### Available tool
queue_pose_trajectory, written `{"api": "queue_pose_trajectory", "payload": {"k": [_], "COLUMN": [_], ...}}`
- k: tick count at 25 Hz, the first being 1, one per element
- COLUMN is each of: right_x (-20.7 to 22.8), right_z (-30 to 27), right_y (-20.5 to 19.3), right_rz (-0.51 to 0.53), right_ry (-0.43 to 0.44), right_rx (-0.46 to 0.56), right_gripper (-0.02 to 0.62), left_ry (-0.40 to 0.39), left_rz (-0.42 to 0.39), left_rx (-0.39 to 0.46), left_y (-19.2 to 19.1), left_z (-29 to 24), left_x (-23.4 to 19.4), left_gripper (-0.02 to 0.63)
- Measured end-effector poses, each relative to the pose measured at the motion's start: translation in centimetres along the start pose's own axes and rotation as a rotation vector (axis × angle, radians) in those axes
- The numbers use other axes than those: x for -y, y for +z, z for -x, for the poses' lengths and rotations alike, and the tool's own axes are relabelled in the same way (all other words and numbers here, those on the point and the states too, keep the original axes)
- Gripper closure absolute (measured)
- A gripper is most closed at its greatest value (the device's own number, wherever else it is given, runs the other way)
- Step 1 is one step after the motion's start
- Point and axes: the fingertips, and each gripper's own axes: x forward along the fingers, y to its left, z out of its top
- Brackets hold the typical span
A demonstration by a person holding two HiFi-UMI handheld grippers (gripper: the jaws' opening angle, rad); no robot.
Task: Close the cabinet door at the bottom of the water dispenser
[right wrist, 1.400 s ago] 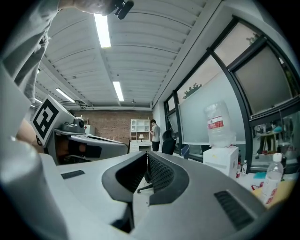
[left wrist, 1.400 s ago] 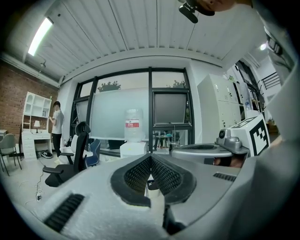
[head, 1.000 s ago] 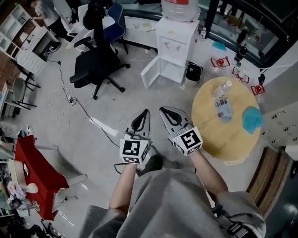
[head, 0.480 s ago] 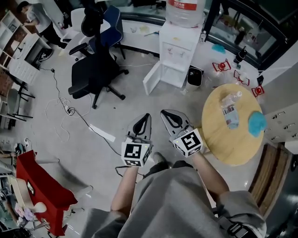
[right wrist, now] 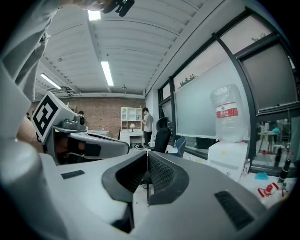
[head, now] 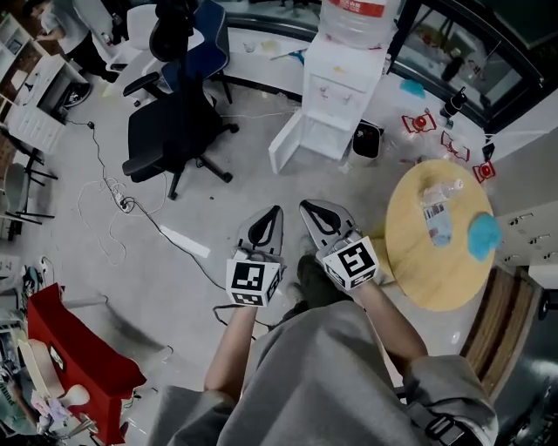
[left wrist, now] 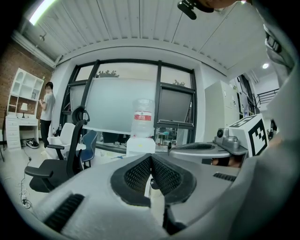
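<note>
The white water dispenser (head: 342, 80) stands far ahead by the window, a large bottle (head: 356, 17) on top. Its bottom cabinet door (head: 285, 145) hangs open to the left, showing the white inside. Both grippers are held side by side over the bare floor, well short of the dispenser and pointing toward it. The left gripper (head: 275, 210) is shut with nothing in it, its pads meeting in the left gripper view (left wrist: 151, 158). The right gripper (head: 306, 206) is also shut and empty (right wrist: 146, 154). The dispenser (right wrist: 228, 157) shows at the right of the right gripper view.
A black office chair (head: 171, 129) stands left of the dispenser. A round wooden table (head: 427, 261) with a bottle and a blue cloth is at the right. A small black-and-white device (head: 366, 138) sits beside the dispenser. Cables (head: 122, 205) trail on the floor; a red object (head: 65, 344) lies lower left.
The person has walked on toward the dispenser, carrying both grippers along, side by side and shut. The table has slid to the right in the head view.
</note>
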Motion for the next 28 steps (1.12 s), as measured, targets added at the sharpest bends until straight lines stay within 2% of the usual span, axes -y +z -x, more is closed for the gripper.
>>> {"api": "queue_pose_trajectory", "payload": {"k": [6,18,28], "right_x": [2.7,11.1,17.1], "right_z": [-4.2,-13.2,-18.3], "right_y": [-0.6,-1.3,-2.6], "right_rz": [-0.016,-0.073,-0.112], "right_ry": [0.003,0.009,0.022], "right_rx": [-0.008,-0.05,-0.07], "right_gripper": [0.583,0.583,0.583], "left_ry": [0.003,0.016,0.027], "left_rz": [0.009,0.034,0.041], "left_rx": [-0.028,-0.091,-0.129], "left_y": [-0.4,-0.2,-0.7], "left_z": [-3.5,-13.9,-21.0], "left_x": [-3.2,-9.7,-13.1], "left_gripper": [0.598,0.598,0.598]}}
